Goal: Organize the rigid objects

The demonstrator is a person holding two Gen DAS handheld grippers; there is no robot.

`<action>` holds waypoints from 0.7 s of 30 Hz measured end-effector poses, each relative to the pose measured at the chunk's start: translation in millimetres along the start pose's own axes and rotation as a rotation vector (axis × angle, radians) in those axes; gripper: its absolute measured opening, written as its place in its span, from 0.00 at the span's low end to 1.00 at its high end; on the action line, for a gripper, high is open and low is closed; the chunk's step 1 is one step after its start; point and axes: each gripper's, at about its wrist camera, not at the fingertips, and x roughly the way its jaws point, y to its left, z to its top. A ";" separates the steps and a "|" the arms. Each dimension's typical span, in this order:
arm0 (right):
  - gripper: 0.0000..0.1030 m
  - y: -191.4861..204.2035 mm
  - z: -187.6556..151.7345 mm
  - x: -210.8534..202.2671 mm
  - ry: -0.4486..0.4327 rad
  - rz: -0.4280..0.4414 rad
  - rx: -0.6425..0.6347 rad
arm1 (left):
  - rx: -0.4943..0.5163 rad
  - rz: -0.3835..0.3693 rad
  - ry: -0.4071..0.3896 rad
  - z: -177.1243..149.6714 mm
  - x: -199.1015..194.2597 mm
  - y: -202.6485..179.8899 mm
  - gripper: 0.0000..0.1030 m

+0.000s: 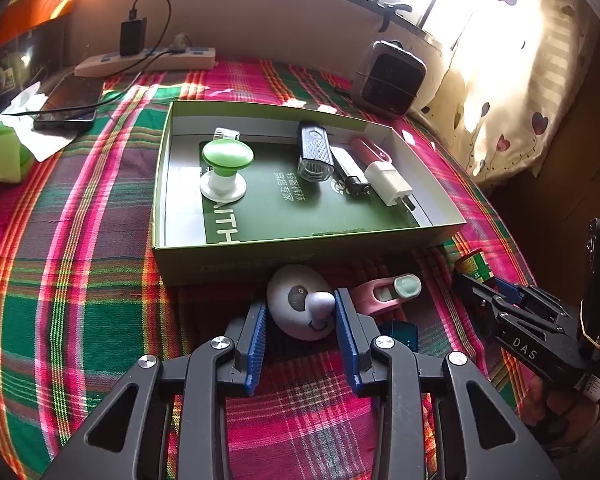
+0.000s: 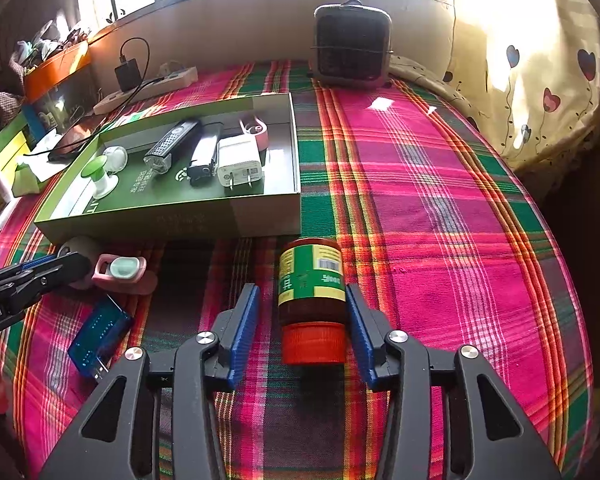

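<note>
A green box [image 1: 236, 256] [image 2: 172, 220] lies on the plaid cloth and holds a green-topped knob [image 1: 226, 168], a black device [image 1: 314, 152], a lighter [image 1: 352, 172] and a white charger [image 1: 388, 182] [image 2: 238, 160]. My left gripper [image 1: 300, 312] is open around a grey egg-shaped gadget [image 1: 296, 300], lying just in front of the box. My right gripper [image 2: 300, 300] [image 1: 496, 296] is open around a brown bottle [image 2: 312, 284] with a red cap and green label, lying on its side. A pink gadget [image 1: 388, 294] [image 2: 120, 272] and a blue USB module [image 2: 96, 340] lie between the grippers.
A small heater [image 1: 392, 76] [image 2: 352, 50] stands at the back. A power strip [image 1: 148, 62] with a black adapter and a phone [image 1: 72, 104] lie at the back left. A curtain [image 2: 540, 60] hangs on the right.
</note>
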 end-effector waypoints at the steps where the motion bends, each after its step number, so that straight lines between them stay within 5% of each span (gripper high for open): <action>1: 0.33 -0.5 0.1 -0.3 -0.001 0.002 0.002 | 0.001 0.001 -0.003 -0.2 -0.9 -0.1 0.30; 21: 0.32 2.8 -0.7 -6.1 -0.013 0.020 -0.005 | 0.001 0.003 -0.027 -2.1 -11.3 0.0 0.30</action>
